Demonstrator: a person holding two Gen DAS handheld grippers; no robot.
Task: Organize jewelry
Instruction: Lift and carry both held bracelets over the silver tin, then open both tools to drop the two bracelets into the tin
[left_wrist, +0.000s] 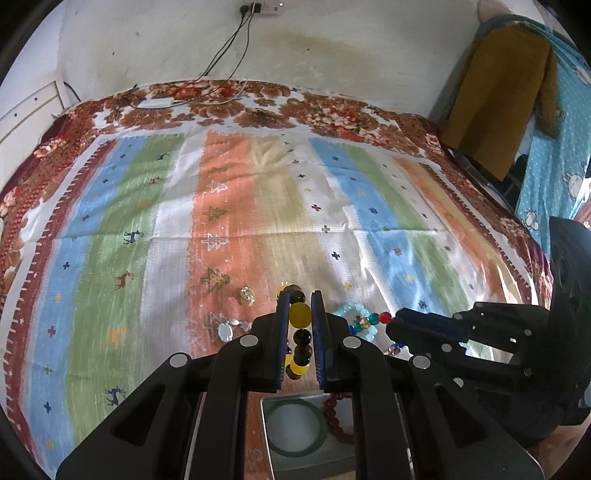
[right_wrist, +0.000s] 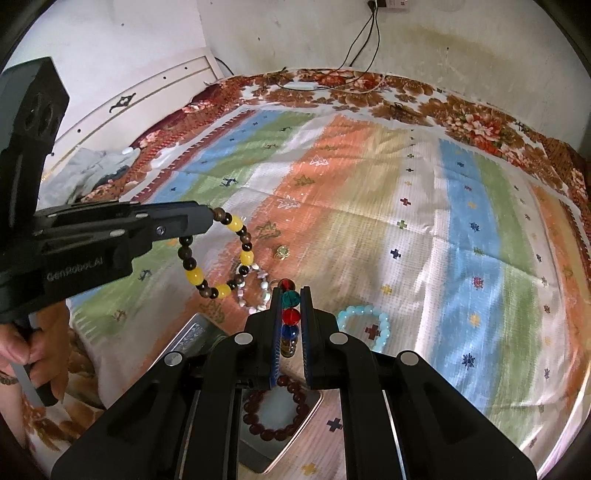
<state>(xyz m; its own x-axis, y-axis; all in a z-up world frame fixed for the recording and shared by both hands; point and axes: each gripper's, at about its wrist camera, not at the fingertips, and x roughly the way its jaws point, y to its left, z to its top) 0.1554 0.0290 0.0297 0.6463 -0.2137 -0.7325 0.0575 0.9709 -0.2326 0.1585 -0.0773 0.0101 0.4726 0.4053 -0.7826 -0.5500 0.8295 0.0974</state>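
My left gripper (left_wrist: 300, 297) is shut on a yellow-and-dark bead bracelet (left_wrist: 299, 315), held above the bed; in the right wrist view the bracelet (right_wrist: 218, 258) hangs from the left gripper (right_wrist: 210, 216). My right gripper (right_wrist: 288, 291) is shut on a multicoloured bead bracelet (right_wrist: 290, 314) with red, teal and blue beads; it also shows in the left wrist view (left_wrist: 369, 321). A grey tray (right_wrist: 284, 454) below holds a dark red bead bracelet (right_wrist: 275, 410) and, in the left wrist view, a green bangle (left_wrist: 297, 428).
On the striped cloth (right_wrist: 369, 184) lie a light blue bead bracelet (right_wrist: 365, 325), a white pearl bracelet (right_wrist: 255, 291) and a small gold ring (right_wrist: 281, 252). A silver earring (left_wrist: 225, 330) lies near the left fingers. Cables (left_wrist: 221, 59) hang down the back wall.
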